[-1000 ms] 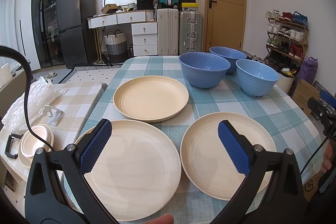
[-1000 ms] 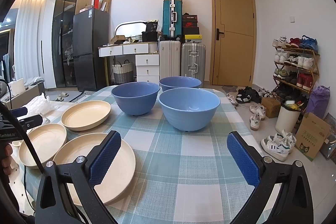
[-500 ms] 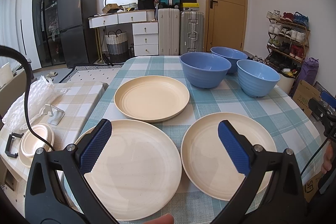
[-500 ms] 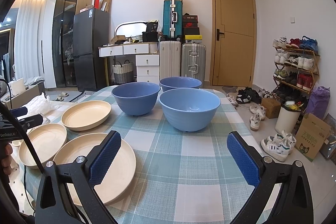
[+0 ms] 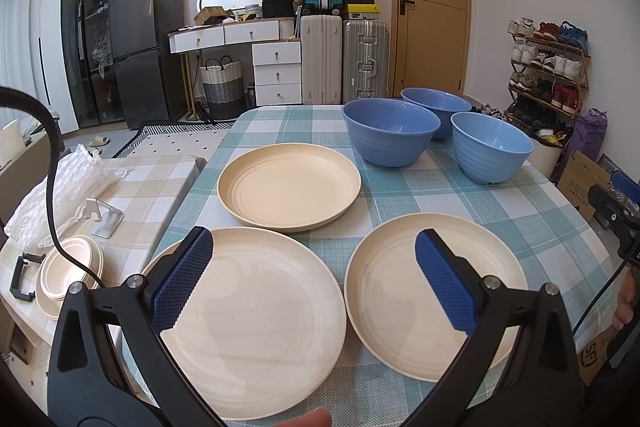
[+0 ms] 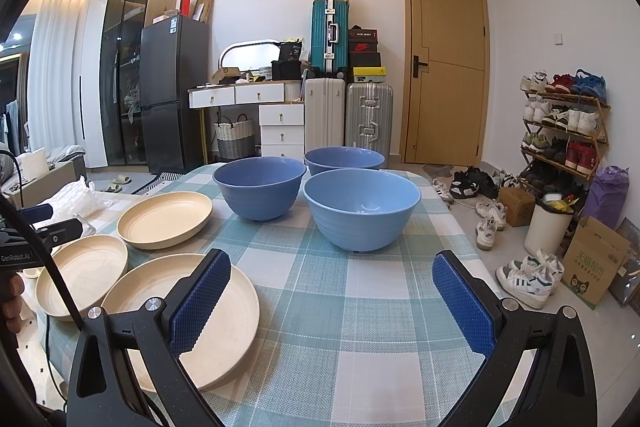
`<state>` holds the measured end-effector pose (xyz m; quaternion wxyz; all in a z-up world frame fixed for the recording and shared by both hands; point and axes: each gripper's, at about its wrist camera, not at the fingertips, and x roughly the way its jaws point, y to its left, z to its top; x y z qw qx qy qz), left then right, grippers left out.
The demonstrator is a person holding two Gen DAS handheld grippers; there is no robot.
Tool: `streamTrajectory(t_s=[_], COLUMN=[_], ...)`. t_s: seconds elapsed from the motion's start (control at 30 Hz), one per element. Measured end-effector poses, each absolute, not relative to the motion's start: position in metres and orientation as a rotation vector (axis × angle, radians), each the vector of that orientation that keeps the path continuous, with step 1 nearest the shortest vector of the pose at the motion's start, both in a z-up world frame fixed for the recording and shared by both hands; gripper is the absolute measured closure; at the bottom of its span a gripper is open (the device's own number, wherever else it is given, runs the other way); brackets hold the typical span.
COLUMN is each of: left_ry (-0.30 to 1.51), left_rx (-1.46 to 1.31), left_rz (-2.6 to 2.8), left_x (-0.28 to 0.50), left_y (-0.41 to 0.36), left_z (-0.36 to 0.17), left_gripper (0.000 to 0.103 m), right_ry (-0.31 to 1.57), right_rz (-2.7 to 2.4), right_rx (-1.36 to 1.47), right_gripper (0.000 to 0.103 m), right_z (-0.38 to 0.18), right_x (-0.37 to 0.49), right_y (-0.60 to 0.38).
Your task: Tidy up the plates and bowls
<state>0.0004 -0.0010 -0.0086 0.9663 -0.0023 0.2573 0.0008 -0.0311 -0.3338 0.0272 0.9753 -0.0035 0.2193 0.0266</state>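
Three cream plates [image 5: 289, 183] and three blue bowls [image 5: 392, 134] are sitting apart on the checked tablecloth [image 5: 472, 203], none stacked yet, so you are looking at the very start of the sorting. In the left wrist view the far plate is lying behind two nearer ones, the near-left plate [image 5: 256, 311] and the near-right plate [image 5: 404, 283], whose rims are almost touching; the bowls are clustered at the far right corner. I judge the main risk to be those shallow plates: they are lying flat, so a finger coming in level may be skidding over a rim or pushing one plate into its neighbour, and the near plates are sitting close to the table edge, where a shove could be tipping one off. The bowls are standing close together too, so a wide approach to the nearest bowl [image 6: 362, 207] could be knocking the one behind. You are holding the left gripper [image 5: 312, 267] low and level above the gap between the two near plates, its fingers spread wide and gripping nothing. You are holding the right gripper [image 6: 332, 291] above bare cloth, aimed at the nearest bowl and well short of it, likewise spread wide and carrying nothing.
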Motion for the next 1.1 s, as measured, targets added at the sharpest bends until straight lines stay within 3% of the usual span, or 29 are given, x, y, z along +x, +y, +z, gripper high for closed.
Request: streamTrajectory(t_s=[0.67, 1.1], left_ry=[0.51, 0.536], left_rx=[-0.036, -0.02], left_rz=[0.038, 0.063], left_x=[-0.001, 0.004], left_y=[0.028, 0.065], left_z=[-0.002, 0.024], left_gripper=[0.002, 0.002], right_ry=[0.385, 0.442], right_rz=[0.096, 0.195], right_rx=[-0.035, -0.021], right_gripper=[0.0, 0.0], right_z=[0.046, 0.062], right_x=[-0.027, 0.003], right_y=[-0.323, -0.296])
